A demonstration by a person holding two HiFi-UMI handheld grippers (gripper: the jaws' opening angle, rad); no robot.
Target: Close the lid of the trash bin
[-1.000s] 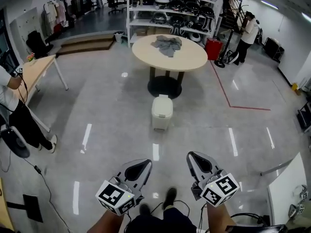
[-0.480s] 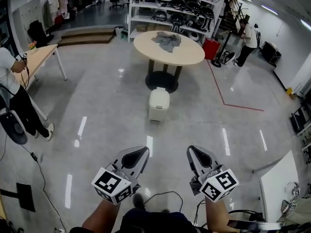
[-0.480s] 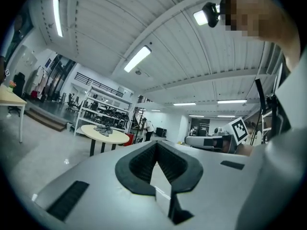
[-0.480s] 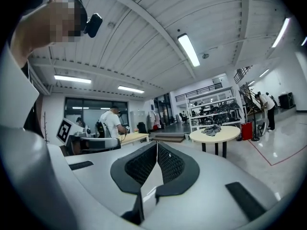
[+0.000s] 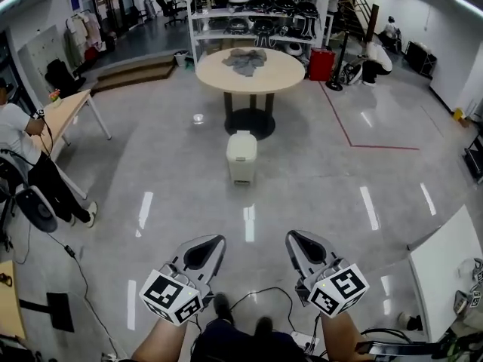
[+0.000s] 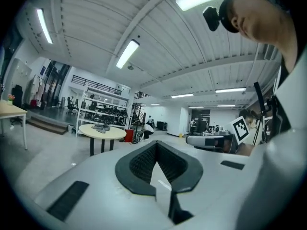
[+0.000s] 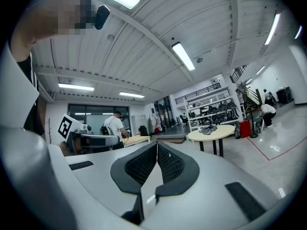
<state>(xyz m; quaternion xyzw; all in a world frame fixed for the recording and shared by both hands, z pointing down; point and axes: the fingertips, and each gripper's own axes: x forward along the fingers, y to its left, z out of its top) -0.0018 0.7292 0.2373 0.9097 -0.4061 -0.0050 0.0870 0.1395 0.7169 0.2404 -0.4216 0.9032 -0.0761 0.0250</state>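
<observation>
The small white trash bin [image 5: 241, 157] stands on the glossy grey floor, just in front of the round table's base. It is too far off to tell how its lid sits. Both grippers are held low and close to my body, well short of the bin. The left gripper [image 5: 212, 243] has its jaws pressed together with nothing between them, and its own view shows the tips [image 6: 156, 143] meeting. The right gripper [image 5: 296, 241] is likewise shut and empty [image 7: 157, 143]. Neither gripper view shows the bin.
A round beige table [image 5: 283, 74] with a grey cloth [image 5: 246, 61] stands behind the bin, and shelving [image 5: 256, 13] and a red container [image 5: 321, 63] lie beyond. A person [image 5: 26, 153] stands by a desk at left. A white table corner [image 5: 453, 266] is at right, and a cable [image 5: 260, 299] runs by my feet.
The head view has shifted, so the bin now sits a little higher and further left in the frame. Both grippers stay shut and low, barely moved.
</observation>
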